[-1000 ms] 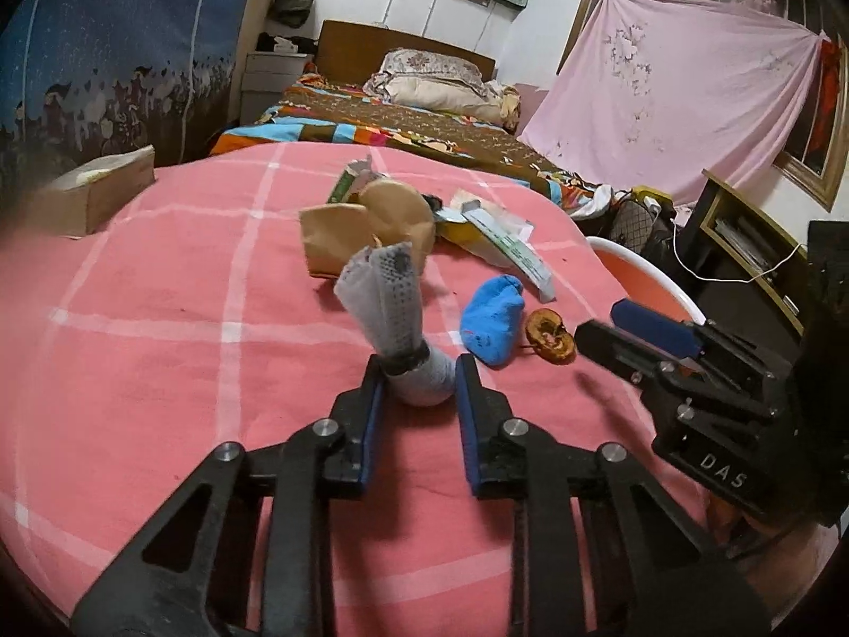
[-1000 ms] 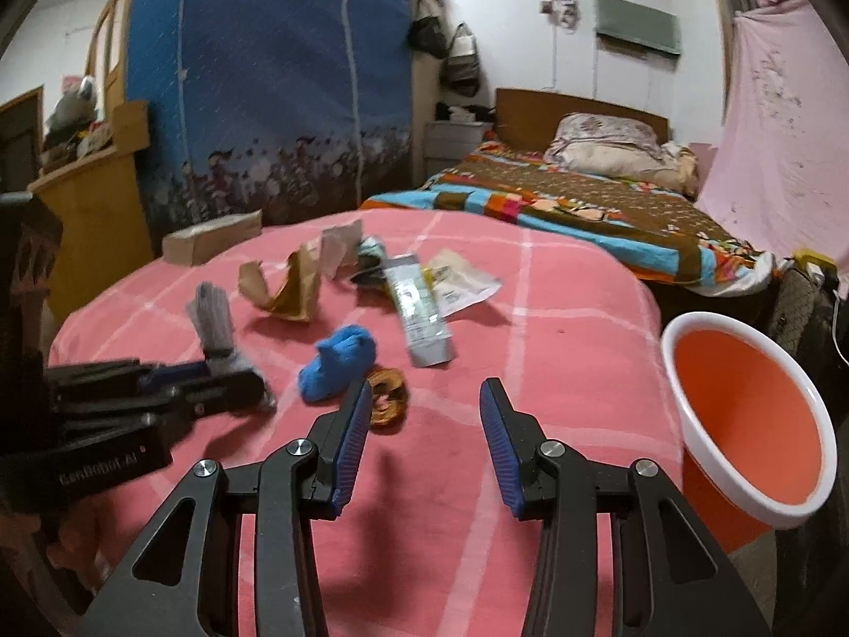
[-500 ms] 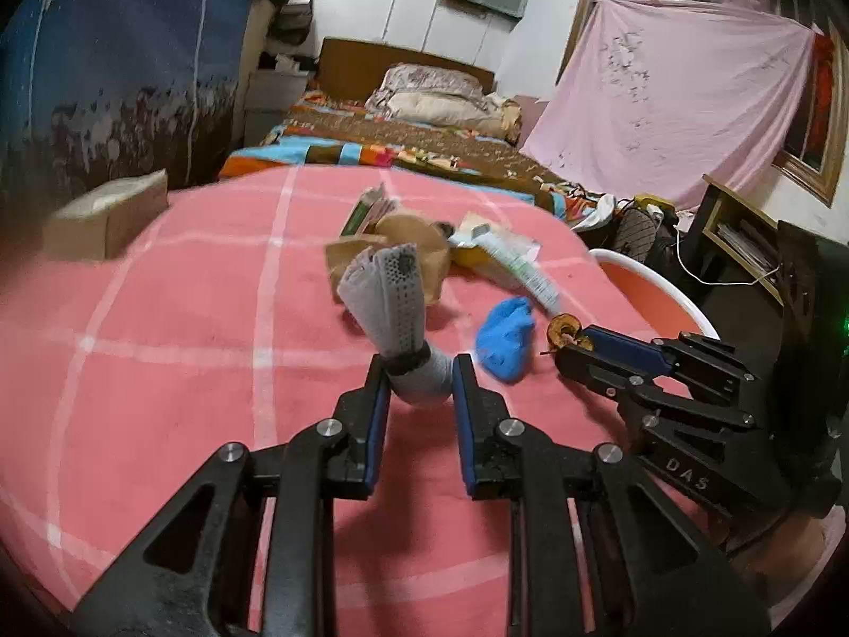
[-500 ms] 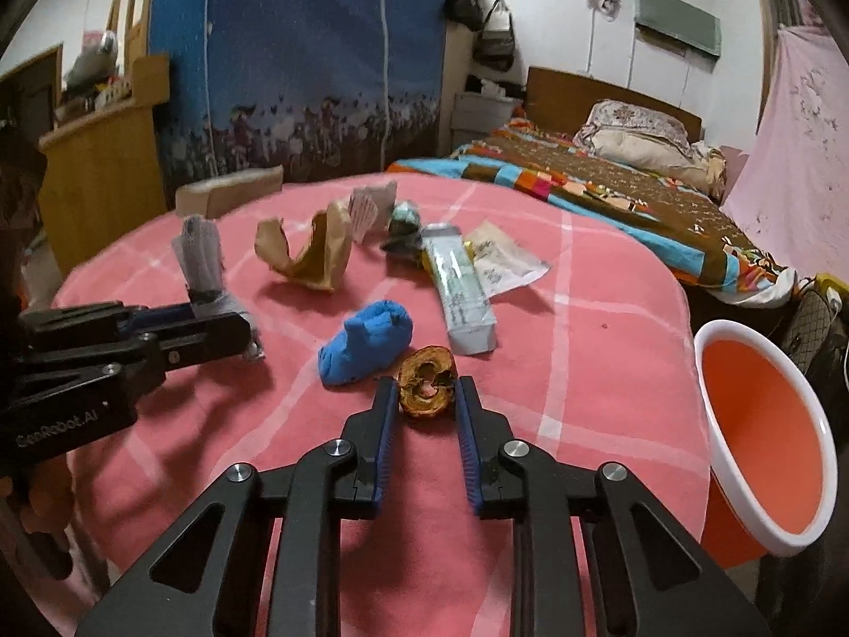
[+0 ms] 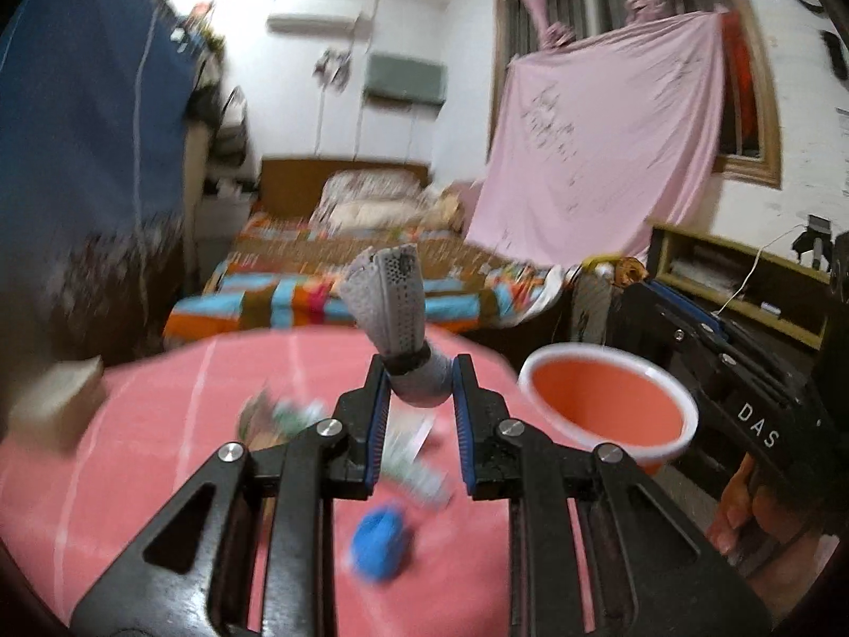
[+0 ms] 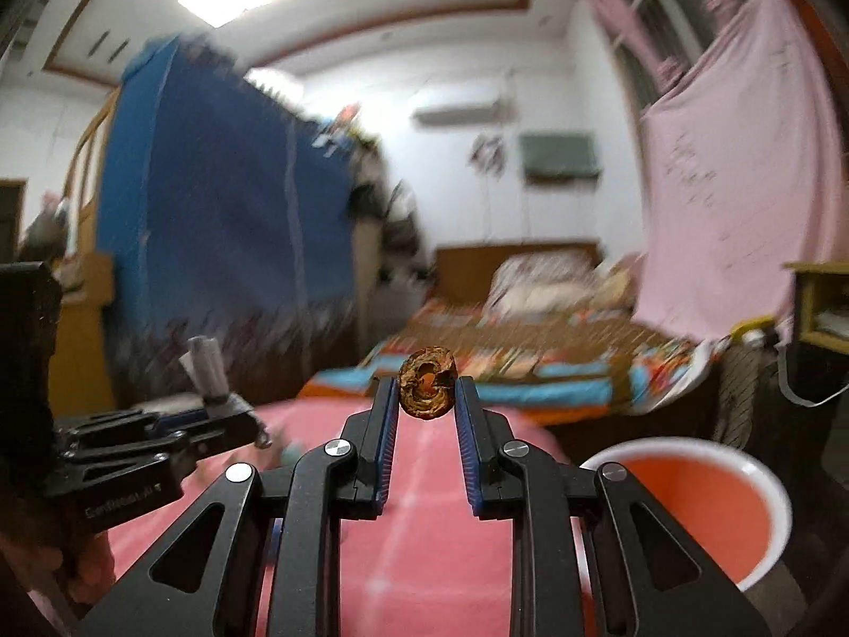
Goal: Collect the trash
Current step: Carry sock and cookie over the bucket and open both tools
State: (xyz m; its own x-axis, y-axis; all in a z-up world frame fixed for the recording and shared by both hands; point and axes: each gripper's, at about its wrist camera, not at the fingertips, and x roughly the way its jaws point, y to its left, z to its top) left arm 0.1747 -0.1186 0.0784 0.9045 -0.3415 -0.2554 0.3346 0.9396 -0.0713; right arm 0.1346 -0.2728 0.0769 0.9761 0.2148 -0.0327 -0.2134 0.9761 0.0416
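Both pieces of trash are up off the pink checked tabletop (image 5: 159,478) now. The left hand-held gripper (image 5: 419,398) pinches a crumpled grey mesh wrapper (image 5: 392,313) at frame centre, and the right hand-held gripper (image 6: 424,398) squeezes a brown dried fruit husk (image 6: 427,382) by its edges. The orange white-rimmed bucket (image 6: 705,504) sits lower right. The husk grip looks thin, so a quick swing could flick it short of the rim.

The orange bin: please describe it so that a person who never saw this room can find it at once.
Start at the round table with the pink checked cloth. Just past its right edge, lower than the tabletop, stands the orange bin. It is an open round tub, orange inside with a white rim, the only container beside the table.
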